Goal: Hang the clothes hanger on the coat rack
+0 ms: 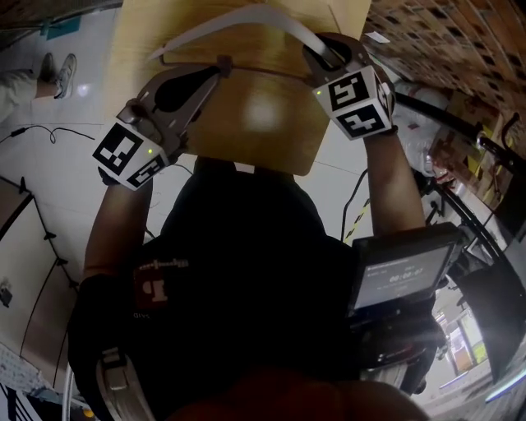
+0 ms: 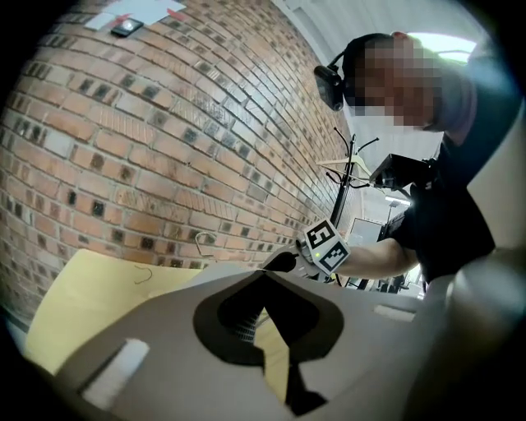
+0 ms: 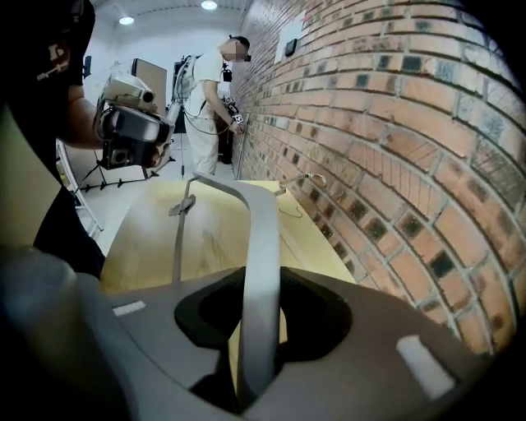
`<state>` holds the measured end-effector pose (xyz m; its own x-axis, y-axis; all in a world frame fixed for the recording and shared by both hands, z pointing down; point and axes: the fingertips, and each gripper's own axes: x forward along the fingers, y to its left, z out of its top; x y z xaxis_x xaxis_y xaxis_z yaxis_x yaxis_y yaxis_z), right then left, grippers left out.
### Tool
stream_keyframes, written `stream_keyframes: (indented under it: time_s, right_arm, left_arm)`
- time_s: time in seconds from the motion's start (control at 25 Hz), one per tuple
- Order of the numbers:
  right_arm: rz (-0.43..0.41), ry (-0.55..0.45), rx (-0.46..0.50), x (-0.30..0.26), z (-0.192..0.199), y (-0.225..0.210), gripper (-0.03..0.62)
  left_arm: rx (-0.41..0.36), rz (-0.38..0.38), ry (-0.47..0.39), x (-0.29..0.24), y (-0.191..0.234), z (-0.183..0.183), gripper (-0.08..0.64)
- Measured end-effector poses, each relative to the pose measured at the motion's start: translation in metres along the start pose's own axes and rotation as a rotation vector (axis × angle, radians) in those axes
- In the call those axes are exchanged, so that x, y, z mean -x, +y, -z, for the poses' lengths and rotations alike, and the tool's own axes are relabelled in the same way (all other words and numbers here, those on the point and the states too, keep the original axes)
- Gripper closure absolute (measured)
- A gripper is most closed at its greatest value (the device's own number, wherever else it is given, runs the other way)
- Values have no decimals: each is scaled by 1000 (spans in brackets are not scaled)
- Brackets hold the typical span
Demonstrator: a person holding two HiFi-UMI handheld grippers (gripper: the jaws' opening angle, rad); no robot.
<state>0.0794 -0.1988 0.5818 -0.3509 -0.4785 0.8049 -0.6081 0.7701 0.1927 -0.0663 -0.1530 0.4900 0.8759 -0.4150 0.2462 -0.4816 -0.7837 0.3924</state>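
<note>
A light grey clothes hanger [image 1: 246, 18] hangs between both grippers above the wooden table [image 1: 246, 131]. My right gripper [image 1: 325, 57] is shut on its right arm; in the right gripper view that arm [image 3: 261, 247] runs up out of the jaws of the right gripper [image 3: 256, 284]. At the hanger's thin lower bar [image 1: 263, 72], my left gripper [image 1: 217, 71] has its jaws closed together. From the left gripper [image 2: 265, 284] I see the right gripper's marker cube [image 2: 326, 245]. A thin metal hook [image 3: 306, 178] sticks out toward the wall. The black coat rack [image 2: 343, 193] stands far off by the brick wall.
A brick wall [image 3: 394, 140] runs along the table's far side. Another person [image 3: 212, 82] stands by the wall farther down the room, near tripods and equipment. Cables [image 1: 49, 131] lie on the floor at left. A screen device [image 1: 403, 275] hangs at my chest.
</note>
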Motion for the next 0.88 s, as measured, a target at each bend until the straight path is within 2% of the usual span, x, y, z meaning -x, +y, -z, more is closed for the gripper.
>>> stream_keyframes:
  time_s: [0.16, 0.32, 0.6, 0.88]
  right_arm:
    - [65, -48, 2, 41, -17, -21, 465]
    - [139, -96, 21, 96, -42, -39, 465]
    - [314, -161, 108, 198, -82, -80, 465]
    - [483, -228, 156, 333, -133, -102, 465]
  left_arm:
    - [-30, -7, -56, -1, -12, -34, 565]
    - [-92, 5, -104, 8, -36, -78, 565]
    - [-206, 64, -199, 4, -79, -155, 565]
    - [-331, 116, -290, 29, -146, -253, 565]
